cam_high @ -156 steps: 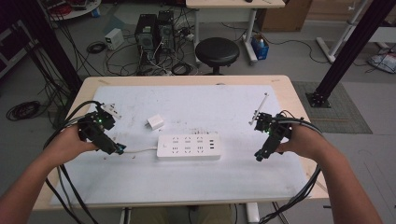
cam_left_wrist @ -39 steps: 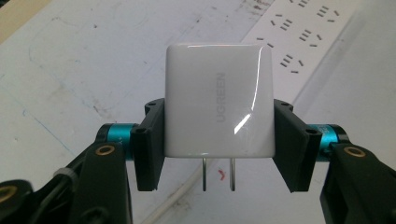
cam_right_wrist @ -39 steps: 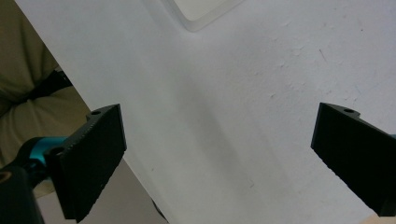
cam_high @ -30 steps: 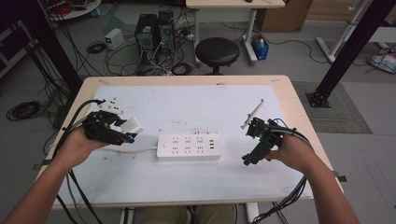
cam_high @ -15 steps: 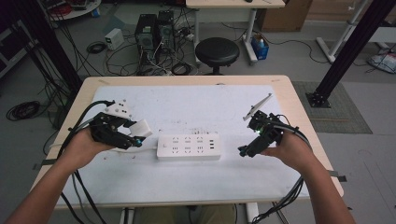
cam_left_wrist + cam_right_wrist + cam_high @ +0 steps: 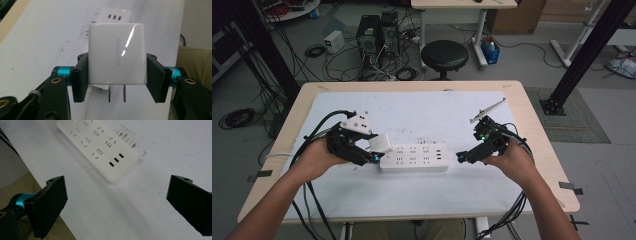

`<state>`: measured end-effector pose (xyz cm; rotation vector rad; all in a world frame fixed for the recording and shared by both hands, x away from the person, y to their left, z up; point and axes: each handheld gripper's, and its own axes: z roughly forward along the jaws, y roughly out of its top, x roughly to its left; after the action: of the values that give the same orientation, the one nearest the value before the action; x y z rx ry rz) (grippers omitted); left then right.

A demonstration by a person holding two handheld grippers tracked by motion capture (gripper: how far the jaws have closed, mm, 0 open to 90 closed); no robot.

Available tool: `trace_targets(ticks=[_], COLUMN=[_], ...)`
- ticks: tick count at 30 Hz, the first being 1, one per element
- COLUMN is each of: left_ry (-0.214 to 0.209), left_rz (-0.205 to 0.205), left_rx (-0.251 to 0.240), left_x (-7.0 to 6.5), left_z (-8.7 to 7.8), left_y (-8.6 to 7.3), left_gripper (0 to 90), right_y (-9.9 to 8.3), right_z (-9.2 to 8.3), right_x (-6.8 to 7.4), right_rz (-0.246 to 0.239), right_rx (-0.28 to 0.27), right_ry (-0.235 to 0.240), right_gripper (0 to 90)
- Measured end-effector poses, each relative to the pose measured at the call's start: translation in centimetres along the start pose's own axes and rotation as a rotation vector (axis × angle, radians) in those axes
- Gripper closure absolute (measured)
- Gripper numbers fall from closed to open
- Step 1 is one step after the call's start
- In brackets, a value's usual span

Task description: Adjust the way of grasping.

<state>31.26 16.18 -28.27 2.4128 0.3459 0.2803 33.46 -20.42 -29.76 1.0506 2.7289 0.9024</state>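
Observation:
A white power strip lies flat in the middle of the white table top. My left gripper is shut on a white charger plug and holds it just above the strip's left end. In the left gripper view the charger sits squarely between the black pads, its two metal prongs pointing down, the strip beyond it. My right gripper hovers just off the strip's right end, open and holding nothing. Ahead of its wide-apart jaws lies the strip.
The table's wooden rim frames the white sheet. Black cables trail from both grippers over the near edge. A round black stool and computer cases stand on the floor behind the table.
My left gripper has carried the charger rightward, up to the strip's left end. Earlier the charger lay on the table above the strip. My right gripper has tipped its jaws toward the strip's right end.

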Motion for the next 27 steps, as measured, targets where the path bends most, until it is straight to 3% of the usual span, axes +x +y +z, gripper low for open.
trace_targets(ticks=[3,5,8,9,10,17,23,27], left_ry=[-0.015,-0.029,-0.031,-0.031,-0.024,-0.032,-0.048,-0.049], left_rz=[0.025,0.039,0.054,0.054,0.079,0.112,0.134,0.142], left_rx=[0.005,0.000,-0.006,-0.006,-0.016,-0.037,-0.039,-0.046], left_x=[-0.3,-0.7,-0.9,-0.9,-1.3,-2.3,-2.9,-3.0], left_z=[0.3,0.8,1.1,1.1,1.4,2.0,2.8,3.1], left_y=[0.3,0.8,1.0,1.0,1.4,1.9,2.3,2.5], left_gripper=[42.4,42.4,42.4,42.4,42.4,42.4,42.4,42.4], right_y=[0.0,0.0,0.0,0.0,0.0,0.4,0.8,1.0], right_z=[0.1,0.2,0.3,0.3,0.3,0.5,1.1,1.5], right_x=[0.0,0.0,0.1,0.2,0.4,0.9,1.6,1.8], right_rz=[0.034,0.081,0.111,0.125,0.147,0.216,0.263,0.309], right_rx=[-0.023,-0.056,-0.076,-0.086,-0.109,-0.176,-0.176,-0.180], right_ry=[0.020,0.064,0.095,0.116,0.154,0.283,0.343,0.408], right_gripper=[2.6,2.6,2.6,2.6,2.7,2.8,3.9,3.9])
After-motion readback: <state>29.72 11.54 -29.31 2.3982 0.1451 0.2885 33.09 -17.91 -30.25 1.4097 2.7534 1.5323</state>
